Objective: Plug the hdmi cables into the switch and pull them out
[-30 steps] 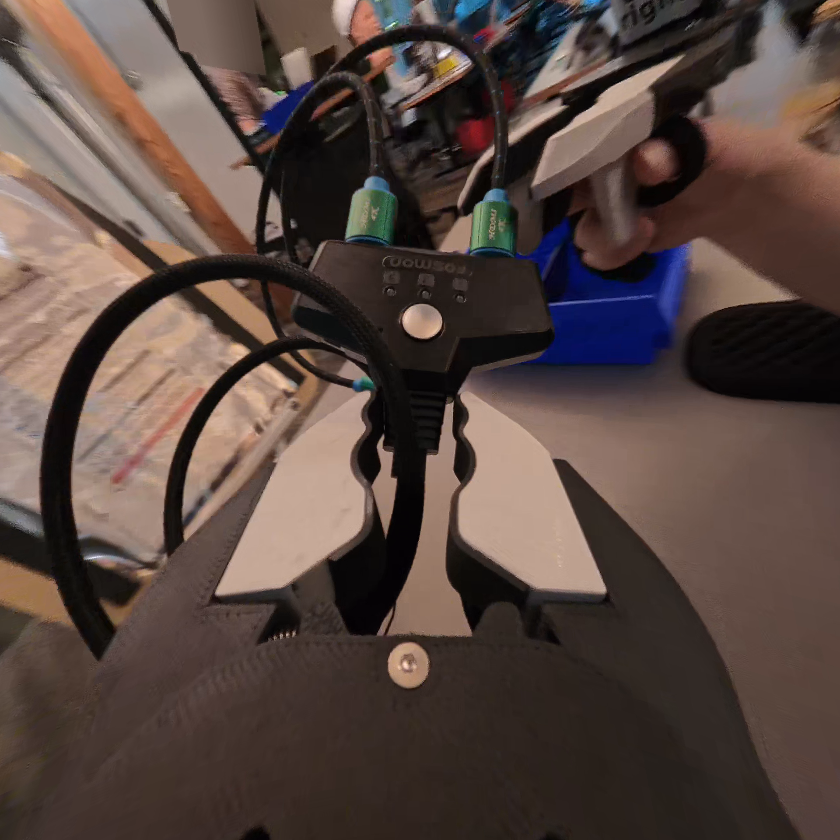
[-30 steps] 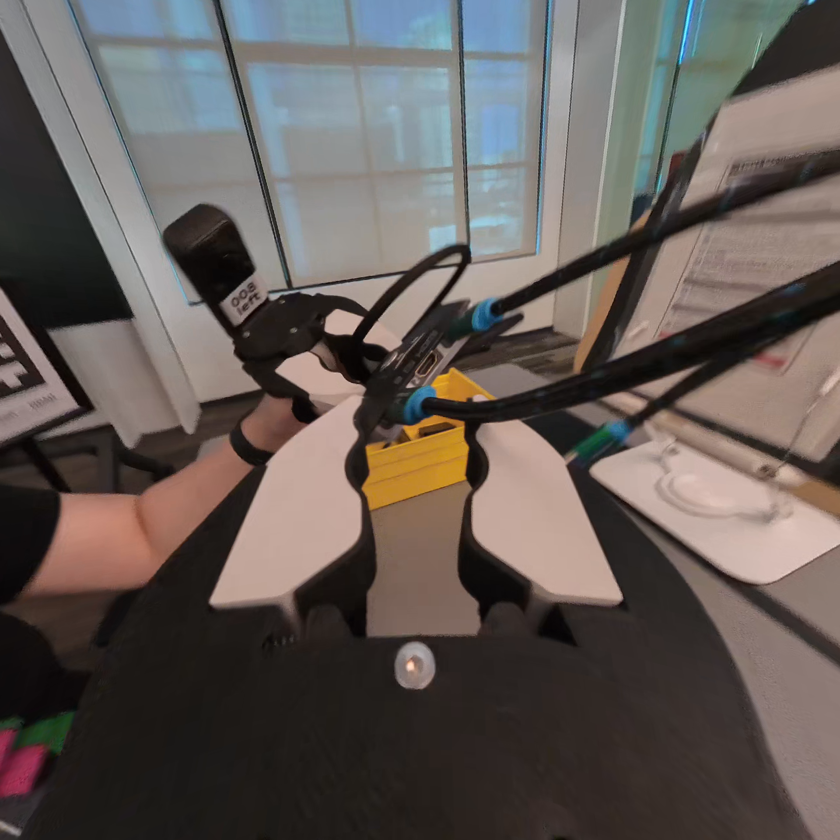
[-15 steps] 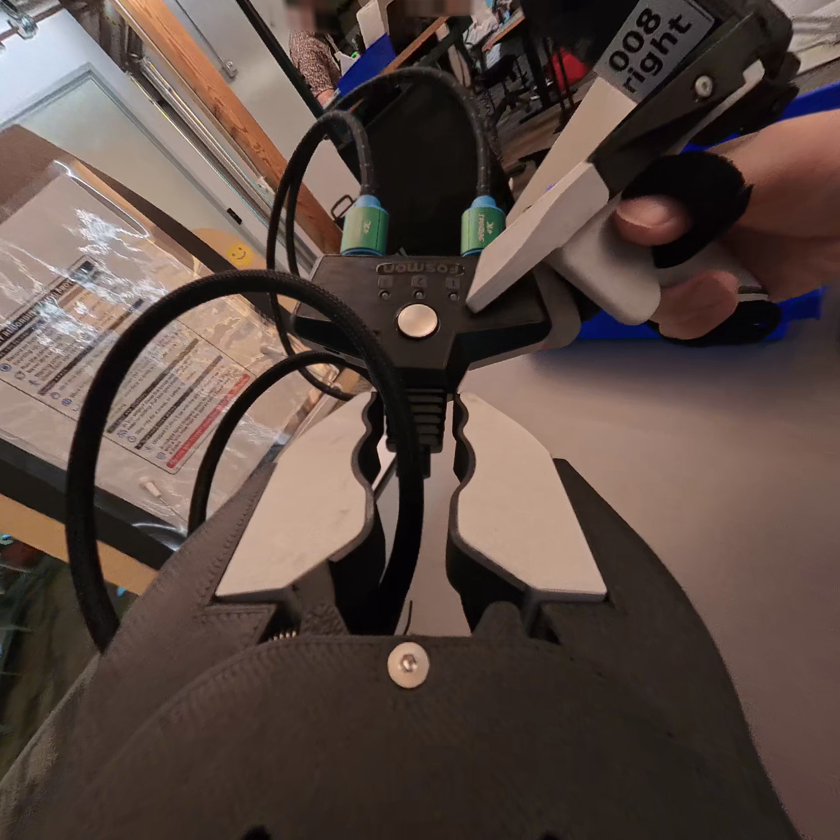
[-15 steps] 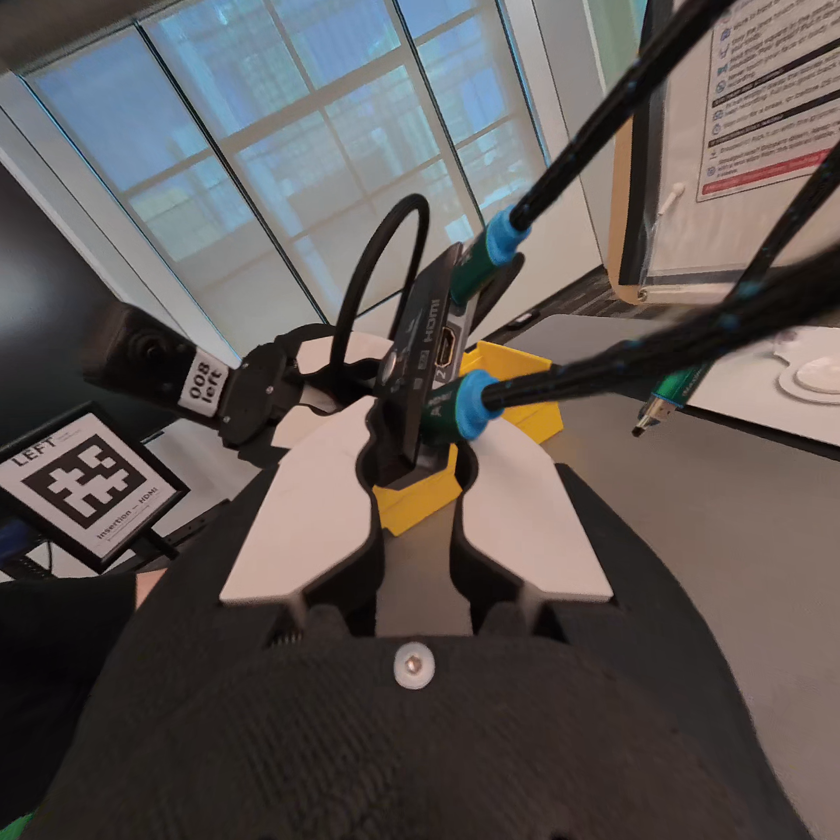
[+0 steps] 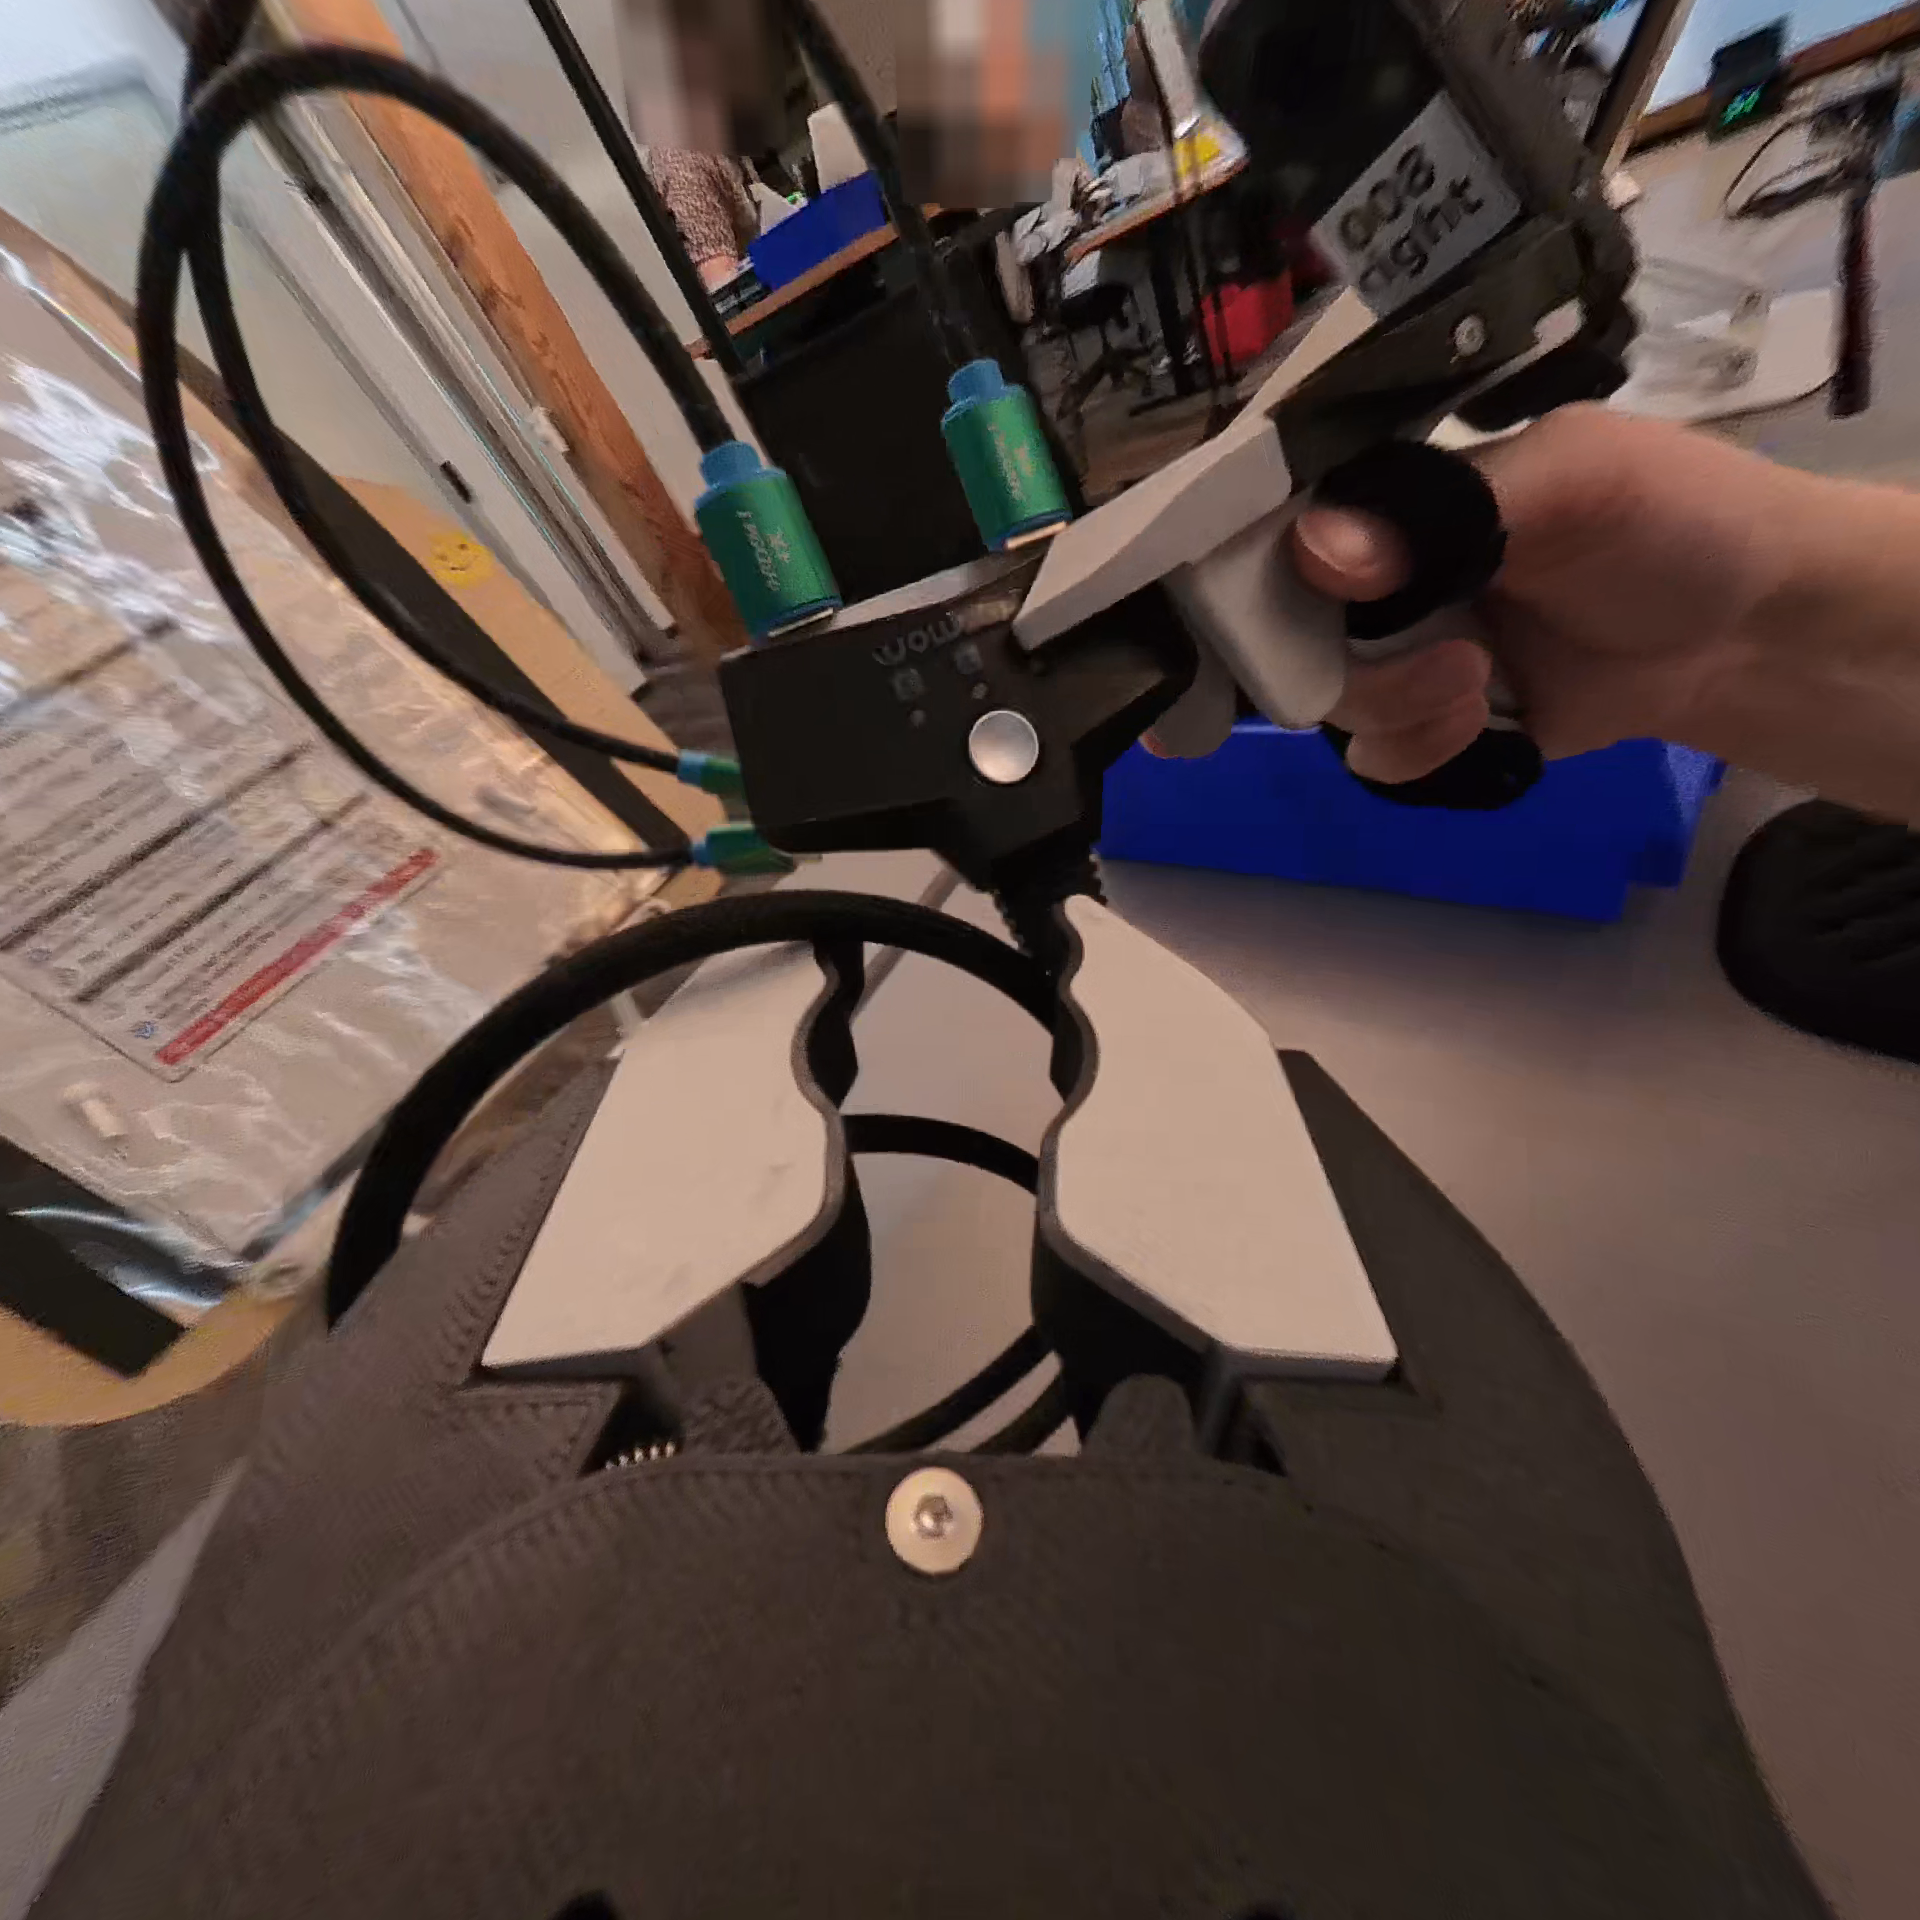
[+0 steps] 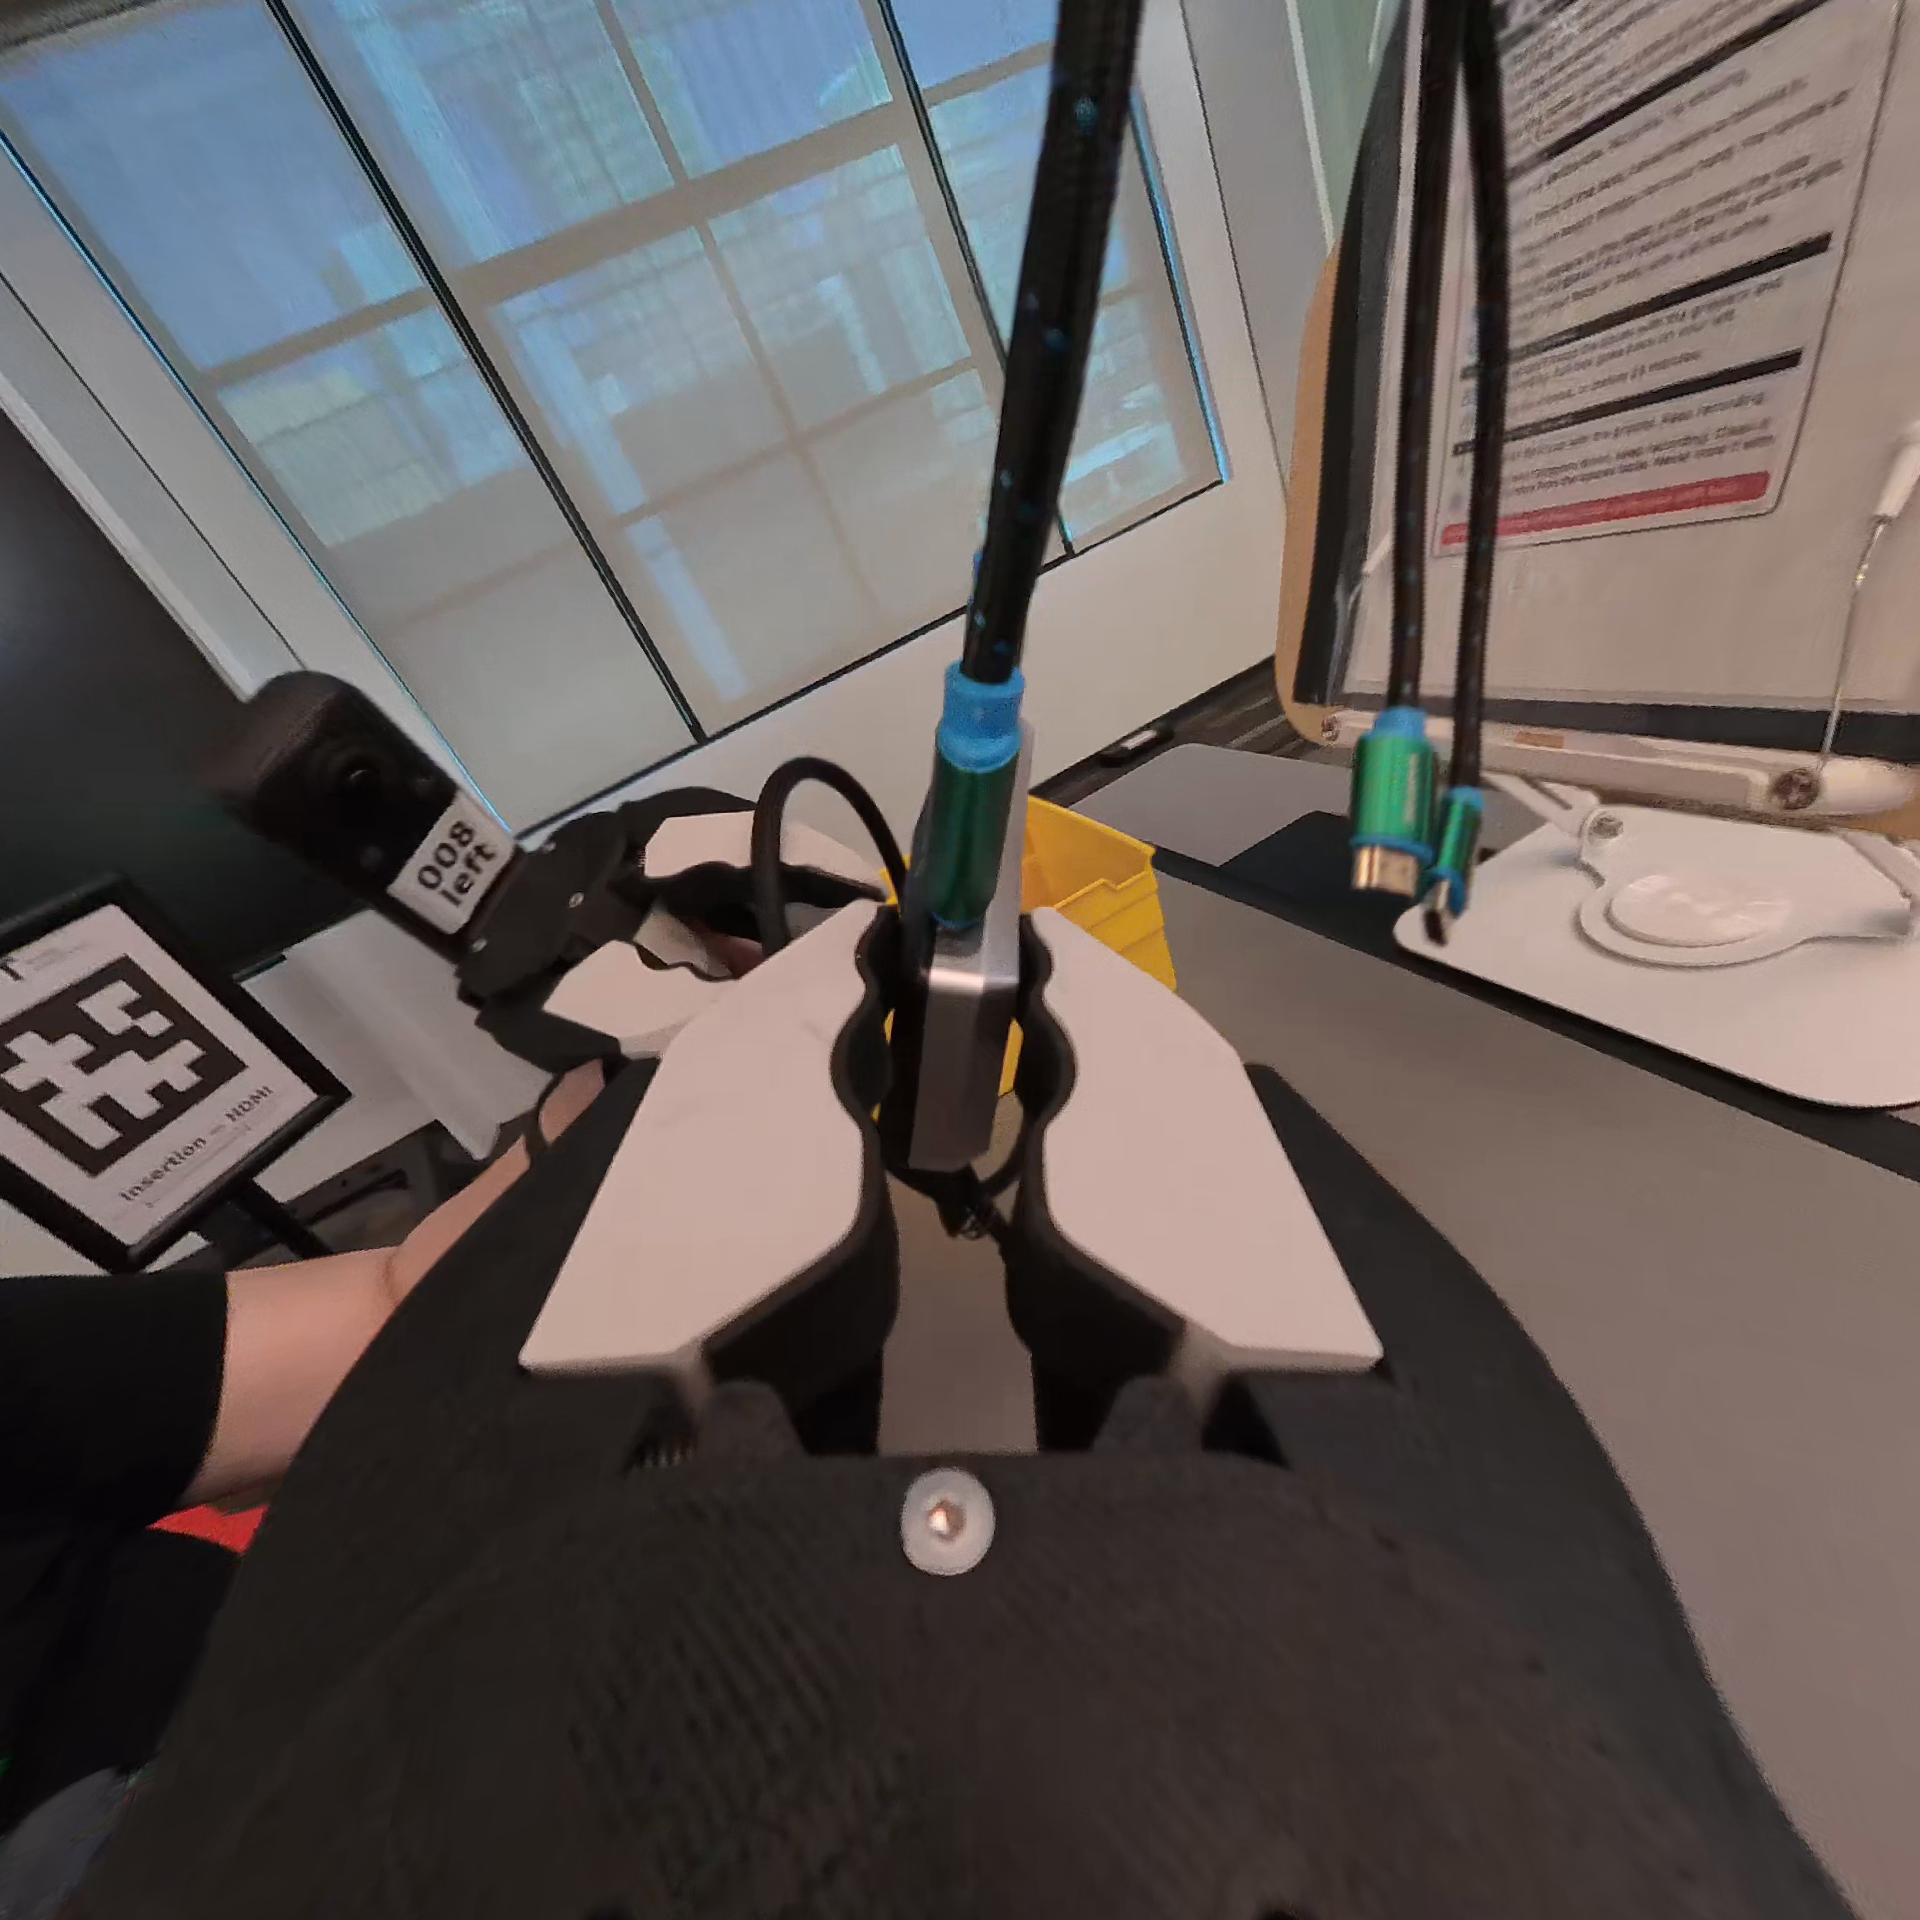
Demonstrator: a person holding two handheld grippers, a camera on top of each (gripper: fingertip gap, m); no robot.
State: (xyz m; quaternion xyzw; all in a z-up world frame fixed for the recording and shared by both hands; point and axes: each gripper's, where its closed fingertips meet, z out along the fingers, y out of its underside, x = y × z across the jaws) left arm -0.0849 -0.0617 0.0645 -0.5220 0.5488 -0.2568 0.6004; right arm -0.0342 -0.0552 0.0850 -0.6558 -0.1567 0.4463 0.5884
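Note:
The black HDMI switch (image 5: 904, 727) hangs above the grey table, and my right gripper (image 5: 1091, 675) is shut on its right corner. In the right wrist view the switch (image 6: 961, 1029) stands edge-on, and the pads of my right gripper (image 6: 956, 935) press on both its faces. Two green plugs (image 5: 769, 556) (image 5: 1008, 468) sit in its top ports. My left gripper (image 5: 951, 940) is open just below the switch. The switch's ribbed cable neck (image 5: 1044, 894) rests by the right fingertip, and its black cable (image 5: 644, 956) loops across the fingers. Two loose green plug ends (image 6: 1392, 821) (image 6: 1449, 862) dangle to the side.
A blue bin (image 5: 1403, 821) stands behind the switch and a yellow bin (image 6: 1091, 883) lies beyond my right fingers. A laminated sheet on a board (image 5: 156, 727) leans at the left. A white stand base (image 6: 1714, 987) and a black pad (image 5: 1829, 925) lie on the table.
My right gripper came in and closed on the switch's corner. My left gripper opened and let go of the cable neck, and the switch has tilted and drawn away from it.

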